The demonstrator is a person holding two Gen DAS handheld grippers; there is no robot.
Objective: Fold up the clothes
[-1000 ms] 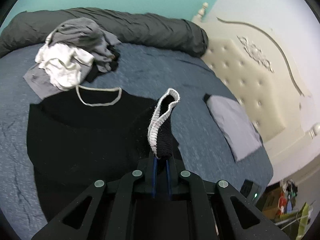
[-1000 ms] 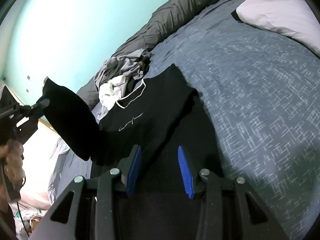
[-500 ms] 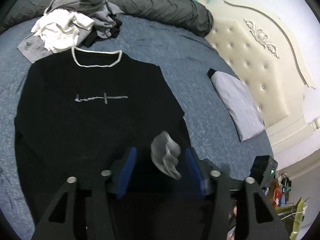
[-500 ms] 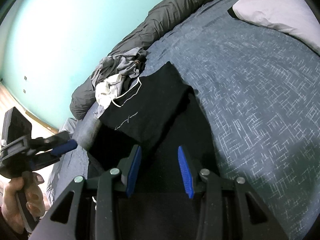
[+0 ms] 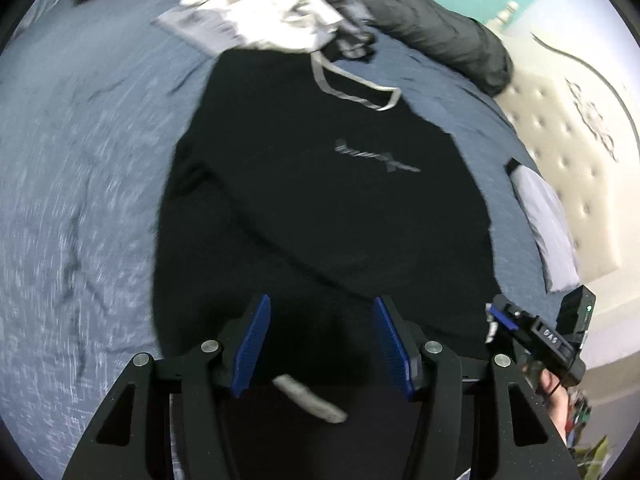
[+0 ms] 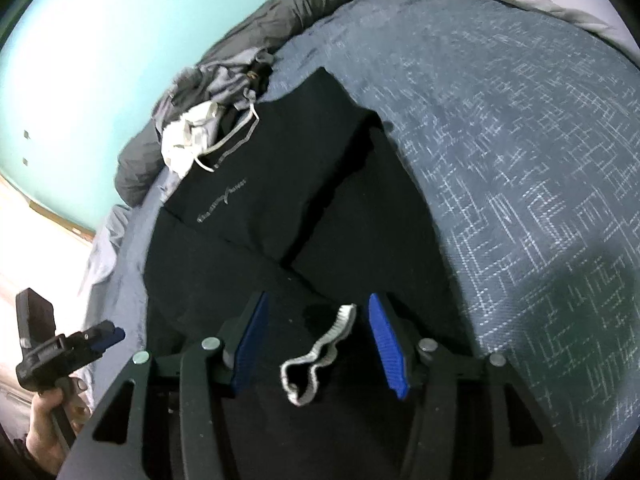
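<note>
Left wrist view shows the black sweatshirt (image 5: 320,200) spread flat on the blue bedspread (image 5: 80,160), its pale-trimmed neckline toward the pile of unfolded clothes (image 5: 264,12) and the rolled grey duvet (image 5: 432,28). The left gripper (image 5: 322,340) hangs over the lower part of the garment with its blue pads apart and pressing on nothing — a pale ribbed cuff (image 5: 310,398) lies loose just below them. A folded pale garment (image 5: 548,224) rests near the cream headboard (image 5: 580,152).

From the right wrist view, both sleeves lie folded in across the black body, meeting in a V. The right gripper (image 6: 316,340) has just been opening its jaws; the other cuff (image 6: 320,354) sits between the pads, not pinched. At lower left a hand (image 6: 48,432) holds the left tool.
</note>
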